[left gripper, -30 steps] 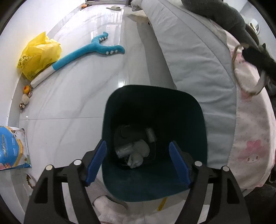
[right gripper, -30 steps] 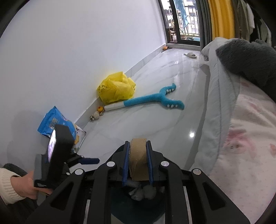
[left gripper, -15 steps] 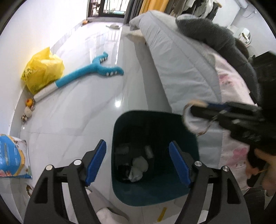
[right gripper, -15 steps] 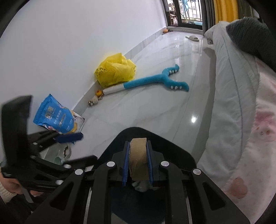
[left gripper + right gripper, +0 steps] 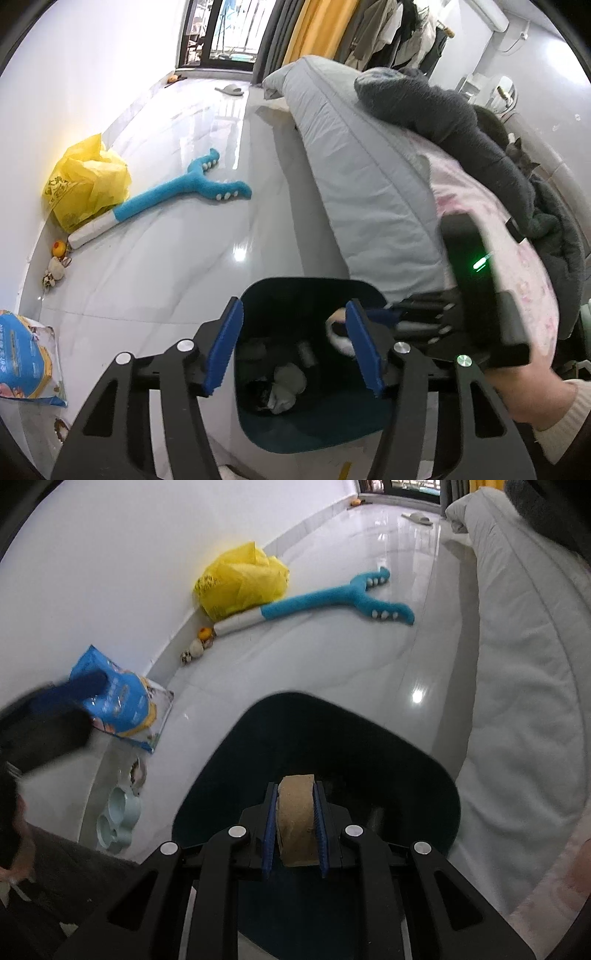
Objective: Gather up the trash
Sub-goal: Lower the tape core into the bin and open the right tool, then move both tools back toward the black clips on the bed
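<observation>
A dark teal trash bin (image 5: 332, 291) stands on the floor beside the bed, with crumpled tissues (image 5: 286, 387) and other waste inside. My left gripper (image 5: 291, 350) is open and empty, held over the bin's mouth. My right gripper (image 5: 295, 827) is shut on a brown cardboard roll (image 5: 297, 823) and holds it above the bin (image 5: 369, 738). In the left wrist view the right gripper (image 5: 354, 328) reaches in from the right, the roll (image 5: 334, 328) partly hidden behind my left finger.
A bed with a grey quilt (image 5: 354, 177) and dark blanket (image 5: 443, 110) lies right of the bin. A yellow bag (image 5: 85, 184), a blue plush toy (image 5: 177, 195), small toys (image 5: 55, 262) and a blue packet (image 5: 22, 358) lie along the left wall. Pale bowls (image 5: 118, 819) sit near it.
My right gripper has carried the cardboard roll down over the bin's mouth. The left gripper has tilted up and drawn back a little, still open.
</observation>
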### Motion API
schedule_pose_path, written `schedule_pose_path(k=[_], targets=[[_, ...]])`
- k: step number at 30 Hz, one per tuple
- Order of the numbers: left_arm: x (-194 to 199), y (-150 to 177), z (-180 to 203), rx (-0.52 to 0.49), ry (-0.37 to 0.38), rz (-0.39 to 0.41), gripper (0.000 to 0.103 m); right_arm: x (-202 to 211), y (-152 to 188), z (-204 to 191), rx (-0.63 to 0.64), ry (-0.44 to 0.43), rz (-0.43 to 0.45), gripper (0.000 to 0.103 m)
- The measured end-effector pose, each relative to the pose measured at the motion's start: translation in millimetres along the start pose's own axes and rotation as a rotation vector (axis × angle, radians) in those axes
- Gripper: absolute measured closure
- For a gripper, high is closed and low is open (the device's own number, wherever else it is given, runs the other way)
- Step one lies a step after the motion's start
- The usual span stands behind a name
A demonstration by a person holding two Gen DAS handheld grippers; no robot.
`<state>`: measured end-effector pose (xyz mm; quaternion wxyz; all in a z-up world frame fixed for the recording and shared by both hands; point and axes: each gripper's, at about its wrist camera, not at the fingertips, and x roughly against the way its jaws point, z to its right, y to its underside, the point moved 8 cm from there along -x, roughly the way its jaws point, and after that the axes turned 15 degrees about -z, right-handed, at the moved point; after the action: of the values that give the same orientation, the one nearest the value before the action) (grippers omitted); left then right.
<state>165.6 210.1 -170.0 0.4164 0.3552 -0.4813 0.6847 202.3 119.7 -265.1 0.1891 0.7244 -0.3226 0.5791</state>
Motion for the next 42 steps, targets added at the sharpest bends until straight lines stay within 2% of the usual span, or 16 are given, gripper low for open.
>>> schedule_pose_path(k=[3,4,5,7,13,20,27,42], targets=[[7.4,-4.0,4.7,-0.009,0.013,0.021,0.045,-8.1,7.0,1.1,0.003,0.004,-0.043,0.082],[10.2,-5.7,6.5,-0.012,0.015,0.029,0.045,-9.5,8.1,1.5,0.005,0.007,-0.050,0.078],[12.1,-7.1,7.4,-0.015,0.016,0.035,0.045,-11.0,10.2,1.3,0.010,0.015,-0.059,0.064],[16.7,-11.2,11.9,-0.018,0.020,0.049,0.045,-12.2,12.9,0.9,0.020,0.031,-0.071,0.049],[29.3,-23.2,27.3,-0.027,0.019,0.093,0.045,10.6,16.4,3.2,0.036,0.043,-0.024,0.049],[49.5,-40.3,62.5,-0.058,0.040,0.158,0.045,44.3,21.4,9.1,0.052,0.027,0.051,0.049],[60.6,-52.7,99.6,-0.092,0.059,0.202,0.045,93.0,28.7,26.4,0.042,0.025,0.173,0.044],[43.0,-68.8,166.3,-0.151,0.072,0.198,0.041,160.1,58.5,99.7,-0.045,0.077,0.311,0.041]])
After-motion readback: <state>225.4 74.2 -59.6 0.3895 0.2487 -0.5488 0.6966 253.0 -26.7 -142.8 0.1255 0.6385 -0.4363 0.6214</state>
